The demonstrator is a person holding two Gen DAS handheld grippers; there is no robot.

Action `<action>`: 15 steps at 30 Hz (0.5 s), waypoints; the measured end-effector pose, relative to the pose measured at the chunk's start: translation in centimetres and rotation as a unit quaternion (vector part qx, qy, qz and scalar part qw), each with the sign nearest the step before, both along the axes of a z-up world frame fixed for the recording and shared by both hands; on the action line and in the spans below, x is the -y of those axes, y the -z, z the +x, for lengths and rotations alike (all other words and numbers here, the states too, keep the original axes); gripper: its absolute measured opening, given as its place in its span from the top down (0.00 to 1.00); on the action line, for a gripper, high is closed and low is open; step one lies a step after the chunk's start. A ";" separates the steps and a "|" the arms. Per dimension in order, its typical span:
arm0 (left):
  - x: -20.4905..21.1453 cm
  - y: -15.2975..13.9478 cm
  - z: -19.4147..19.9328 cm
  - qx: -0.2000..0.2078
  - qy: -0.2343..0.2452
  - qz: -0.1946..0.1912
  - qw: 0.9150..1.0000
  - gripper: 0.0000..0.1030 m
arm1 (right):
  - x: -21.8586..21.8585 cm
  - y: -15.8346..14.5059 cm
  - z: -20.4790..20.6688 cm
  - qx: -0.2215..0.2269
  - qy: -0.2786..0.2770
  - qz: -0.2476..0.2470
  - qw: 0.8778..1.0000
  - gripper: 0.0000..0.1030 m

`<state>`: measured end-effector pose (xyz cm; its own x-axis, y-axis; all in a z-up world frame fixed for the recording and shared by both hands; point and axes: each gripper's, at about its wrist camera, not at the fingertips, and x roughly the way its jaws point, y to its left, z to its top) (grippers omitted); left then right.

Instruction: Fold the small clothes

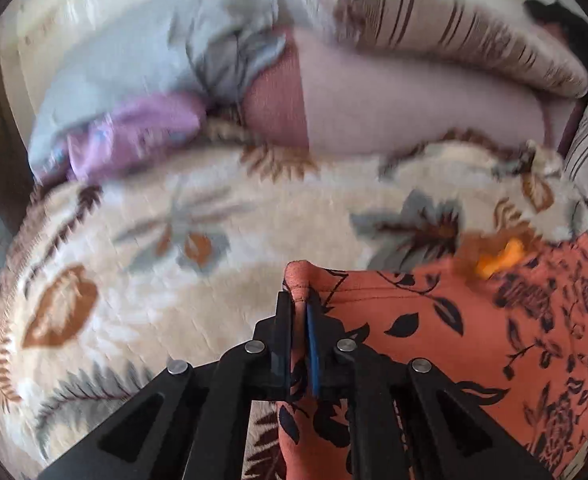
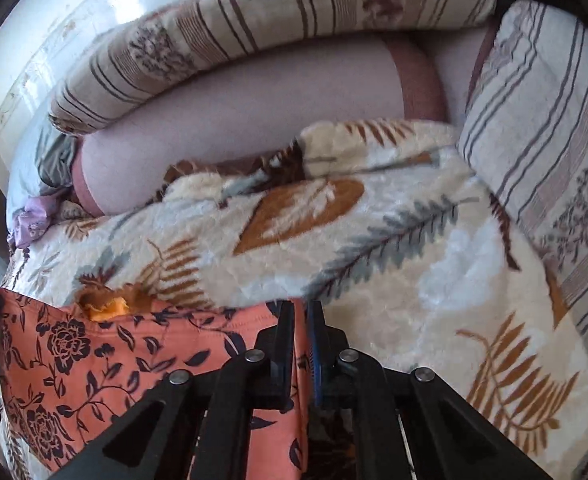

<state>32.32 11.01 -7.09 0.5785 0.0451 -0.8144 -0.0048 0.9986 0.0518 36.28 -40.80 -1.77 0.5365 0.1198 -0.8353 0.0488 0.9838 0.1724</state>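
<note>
Spread across the bed, a fluffy cream blanket (image 2: 413, 264) with rust and grey leaves lies under your garment (image 1: 473, 340), a thin orange cloth printed with dark flowers, an orange tag at its hem. Striped pillows (image 2: 541, 152) sit behind. Your left gripper (image 1: 301, 304) is clenched on one bunched corner; your right gripper (image 2: 301, 312) pinches the opposite edge.

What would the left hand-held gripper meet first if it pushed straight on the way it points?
The left hand-held gripper, shut on a corner of the orange garment, would probably meet the leaf-patterned blanket just past that pinched corner. Depth is hard to judge through the blur.
</note>
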 end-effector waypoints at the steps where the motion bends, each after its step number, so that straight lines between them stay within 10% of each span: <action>1: -0.6 1.4 0.3 -0.026 -0.012 -0.012 1.000 0.91 | 0.1 0.9 -0.3 -0.010 0.001 0.019 1.000 0.91; 4: -1.8 1.5 -0.7 -0.008 -0.019 -0.038 0.999 0.80 | 0.1 1.6 -1.3 -0.006 -0.014 0.023 1.000 0.67; 6: -2.5 0.8 -1.3 0.004 -0.029 -0.039 0.999 0.67 | 0.3 1.0 -1.6 0.008 -0.008 0.034 0.999 0.18; 13: -2.2 -0.3 -1.7 0.016 -0.021 -0.066 0.997 0.48 | -1.6 2.3 1.1 -0.021 -0.029 0.028 0.999 0.20; 14: -1.8 0.5 -1.2 -0.005 -0.015 -0.056 0.998 0.52 | -1.9 3.1 1.6 -0.036 -0.030 0.022 0.999 0.31; 15: -1.3 1.3 -0.8 -0.026 -0.014 -0.042 0.999 0.69 | -2.3 3.6 1.7 -0.047 -0.033 0.011 0.998 0.75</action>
